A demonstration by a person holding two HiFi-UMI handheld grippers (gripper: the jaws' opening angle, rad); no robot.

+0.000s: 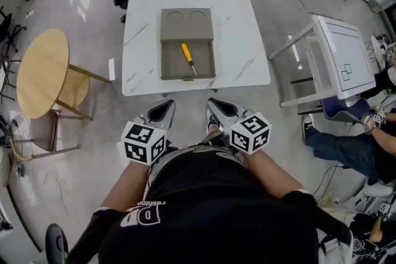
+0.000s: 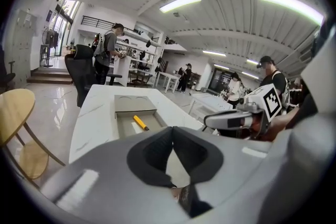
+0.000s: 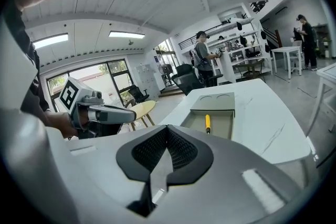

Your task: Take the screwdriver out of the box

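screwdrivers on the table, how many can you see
1. The screwdriver, with a yellow handle, lies alone in the open part of the box on the white table. The covered part of the box could hide more.

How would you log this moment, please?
yellow-handled screwdriver in open grey box | left hand-held gripper shut, empty | right hand-held gripper shut, empty

Two hand-held claws, both closed and empty
Left claw (image 1: 162,110) and right claw (image 1: 219,108) side by side, low before the torso, tips pointing forward; jaws of each meeting at the tips, nothing between; left forearm (image 1: 124,185) and right forearm (image 1: 275,169) angled inward
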